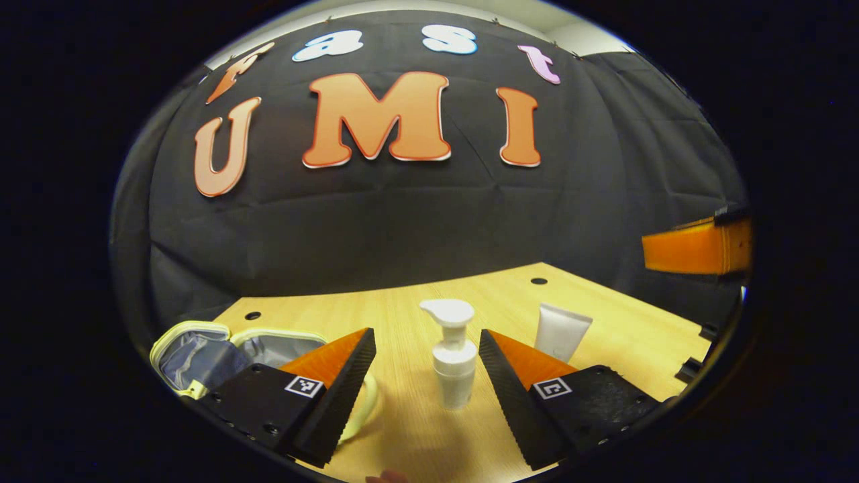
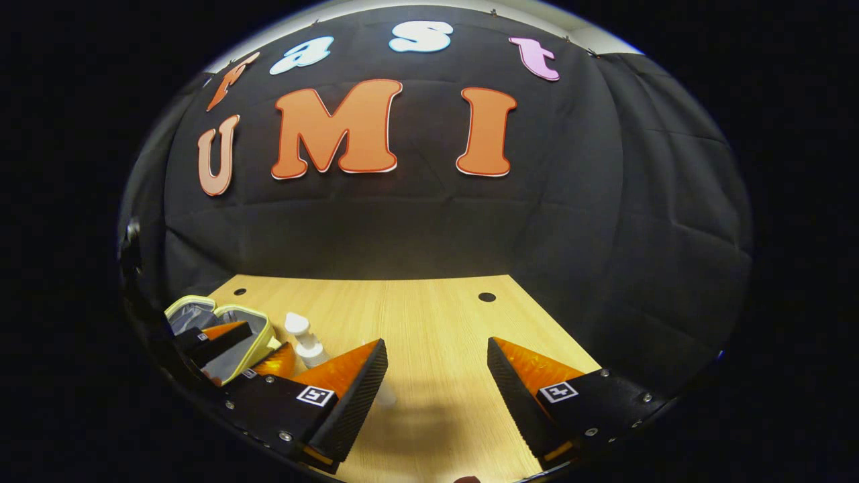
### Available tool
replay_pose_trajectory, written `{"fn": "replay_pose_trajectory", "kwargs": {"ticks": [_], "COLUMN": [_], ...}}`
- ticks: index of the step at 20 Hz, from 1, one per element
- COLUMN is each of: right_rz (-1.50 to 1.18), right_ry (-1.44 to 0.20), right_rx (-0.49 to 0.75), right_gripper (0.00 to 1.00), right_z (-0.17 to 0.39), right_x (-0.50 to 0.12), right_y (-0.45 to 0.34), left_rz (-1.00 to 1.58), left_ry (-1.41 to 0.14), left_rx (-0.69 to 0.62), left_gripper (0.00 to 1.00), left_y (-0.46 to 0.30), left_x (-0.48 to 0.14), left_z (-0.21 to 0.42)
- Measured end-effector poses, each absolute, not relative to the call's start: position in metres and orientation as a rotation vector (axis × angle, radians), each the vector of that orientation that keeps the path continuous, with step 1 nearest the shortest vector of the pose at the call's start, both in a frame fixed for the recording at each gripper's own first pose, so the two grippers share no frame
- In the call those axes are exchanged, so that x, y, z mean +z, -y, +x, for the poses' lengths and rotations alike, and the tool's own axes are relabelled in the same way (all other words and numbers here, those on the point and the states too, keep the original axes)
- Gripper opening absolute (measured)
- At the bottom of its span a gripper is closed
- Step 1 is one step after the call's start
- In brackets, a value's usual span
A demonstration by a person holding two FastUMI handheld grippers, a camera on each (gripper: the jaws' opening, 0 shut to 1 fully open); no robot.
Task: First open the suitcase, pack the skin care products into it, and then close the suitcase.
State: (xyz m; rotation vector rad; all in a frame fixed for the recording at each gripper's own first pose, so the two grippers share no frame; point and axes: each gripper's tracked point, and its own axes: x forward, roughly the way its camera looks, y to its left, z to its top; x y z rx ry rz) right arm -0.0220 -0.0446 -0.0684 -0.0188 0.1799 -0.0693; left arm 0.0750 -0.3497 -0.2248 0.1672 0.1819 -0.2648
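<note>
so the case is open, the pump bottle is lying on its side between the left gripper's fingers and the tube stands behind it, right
Not quite. The pump bottle stands upright on the table, as the left gripper view shows. The rest holds: the case is open, the bottle sits between the open fingers of the left gripper, untouched, and the tube stands behind it, to the right.

Both views face the wall, sharing the table (image 1: 402,315), perhaps closely.
</note>
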Motion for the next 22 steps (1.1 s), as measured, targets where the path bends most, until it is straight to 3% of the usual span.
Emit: {"fn": "replay_pose_trajectory", "kwargs": {"ticks": [5, 11, 12, 14, 22], "right_rz": [-0.053, -0.071, -0.071, -0.063, -0.037], "right_ry": [-0.215, -0.247, -0.253, -0.256, -0.321], "right_rx": [-0.083, -0.094, -0.091, -0.077, 0.07], "right_gripper": [0.95, 0.95, 0.95, 0.95, 0.96], "right_z": [-0.025, -0.026, -0.025, -0.026, -0.02], "right_x": [-0.081, -0.094, -0.097, -0.099, -0.133], "right_y": [0.06, 0.069, 0.067, 0.062, 0.017], "left_rz": [0.199, 0.212, 0.207, 0.206, 0.125], "left_ry": [-0.284, -0.299, -0.3, -0.297, -0.343], "left_rx": [-0.261, -0.238, -0.255, -0.25, -0.302], "left_gripper": [0.98, 0.98, 0.95, 0.64, 0.6], "left_y": [0.365, 0.366, 0.371, 0.372, 0.35], "left_x": [-0.292, -0.308, -0.308, -0.306, -0.247], "left_z": [0.106, 0.132, 0.132, 0.131, 0.102]}}
